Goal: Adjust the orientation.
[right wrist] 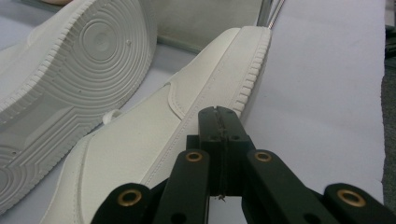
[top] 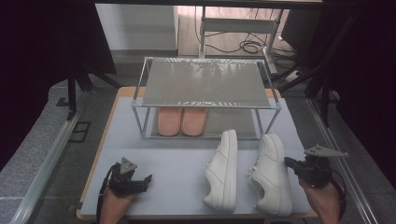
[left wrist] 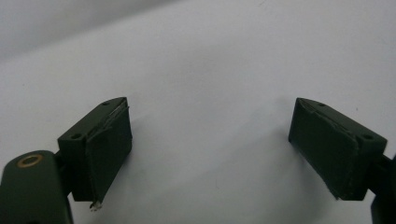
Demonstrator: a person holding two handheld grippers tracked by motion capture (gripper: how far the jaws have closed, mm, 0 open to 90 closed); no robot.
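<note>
White sneaker (right wrist: 140,154) beside right tool (right wrist: 219,122), pressed closed empty; left tool (left wrist: 210,140) wide over table (left wrist: 210,56)

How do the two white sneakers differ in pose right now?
The left sneaker lies tipped on its side, its sole facing the right sneaker, which stands upright on its sole. The shut right gripper sits by the right sneaker's outer side; the left sneaker has no gripper near. Both are white, toes toward the rack.

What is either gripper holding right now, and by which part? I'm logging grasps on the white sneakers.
Nothing. The right gripper is shut on itself beside the right sneaker; the left gripper hangs open over bare table.
</note>
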